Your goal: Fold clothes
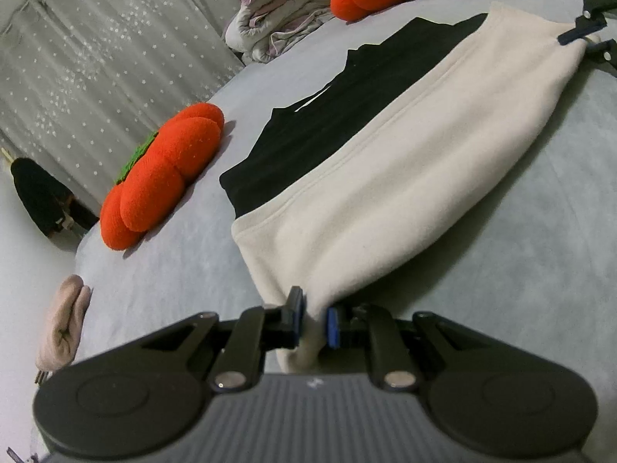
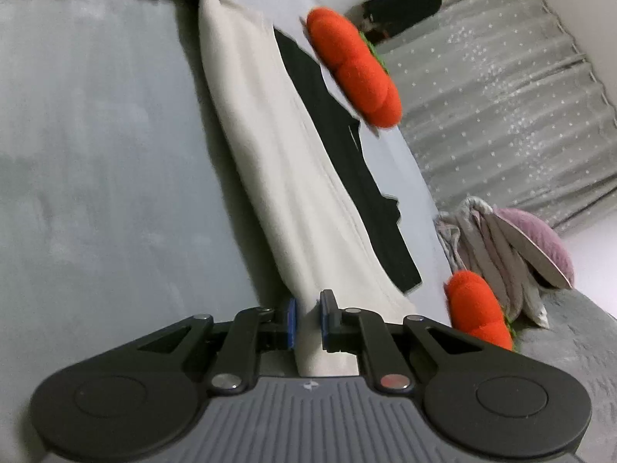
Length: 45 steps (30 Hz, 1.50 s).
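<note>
**Cream garment pinched at both ends on the bed**

Grey bedding covers the bed (image 1: 540,231), with a pale curtain (image 1: 96,58) speckled with small white dots hanging behind it. Across the bed lies a cream fleece garment (image 1: 385,177), stretched out long, its far edge overlapping a black garment (image 1: 327,127) that lies flat beneath and beside it. The left gripper (image 1: 312,322) has its jaws drawn narrow, clamped on one end of the cream fleece garment, the cloth bunched between the blue pads. The right gripper (image 2: 308,320) has its jaws equally narrow on the opposite end, a fold of the same fabric pressed between them. Beyond the black garment sit two orange pumpkin-shaped cushions (image 1: 166,173), one near the curtain side, the other further along by a heap of crumpled bedclothes (image 1: 277,11) and a mauve pillow (image 2: 540,239). A small pinkish cloth (image 1: 63,324) rests at the bed's edge near the left gripper.
</note>
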{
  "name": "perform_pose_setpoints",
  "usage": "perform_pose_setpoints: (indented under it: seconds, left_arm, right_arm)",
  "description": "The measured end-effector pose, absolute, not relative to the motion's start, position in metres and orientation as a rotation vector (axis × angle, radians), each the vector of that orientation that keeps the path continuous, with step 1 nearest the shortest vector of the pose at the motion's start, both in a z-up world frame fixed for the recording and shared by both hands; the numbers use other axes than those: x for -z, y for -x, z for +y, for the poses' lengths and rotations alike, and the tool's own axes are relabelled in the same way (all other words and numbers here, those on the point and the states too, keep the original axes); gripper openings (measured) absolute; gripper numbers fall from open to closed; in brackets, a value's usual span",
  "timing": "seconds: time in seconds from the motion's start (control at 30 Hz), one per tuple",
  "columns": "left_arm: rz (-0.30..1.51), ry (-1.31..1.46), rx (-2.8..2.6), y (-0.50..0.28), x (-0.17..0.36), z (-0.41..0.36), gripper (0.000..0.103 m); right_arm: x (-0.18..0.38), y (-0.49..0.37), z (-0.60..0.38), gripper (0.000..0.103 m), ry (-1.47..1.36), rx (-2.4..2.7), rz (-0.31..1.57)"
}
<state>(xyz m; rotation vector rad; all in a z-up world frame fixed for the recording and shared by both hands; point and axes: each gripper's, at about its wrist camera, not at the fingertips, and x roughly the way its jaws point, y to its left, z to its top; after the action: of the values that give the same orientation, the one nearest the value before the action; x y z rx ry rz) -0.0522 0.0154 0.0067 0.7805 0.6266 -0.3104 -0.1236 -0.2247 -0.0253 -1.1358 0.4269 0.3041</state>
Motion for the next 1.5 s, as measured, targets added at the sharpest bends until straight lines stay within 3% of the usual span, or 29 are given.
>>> perform_pose_setpoints:
  seconds: [1.07,1.5]
  left_arm:
    - [0.623,-0.783,0.303,0.053,-0.005,0.016,0.012]
    - [0.637,-0.764,0.248,0.053,-0.012,0.01,0.009]
  right_arm:
    - [0.026,0.129,-0.253,0.012,1.154,-0.247,0.465]
    - [0.016,0.133,-0.258,0.006,1.133,-0.234,0.427]
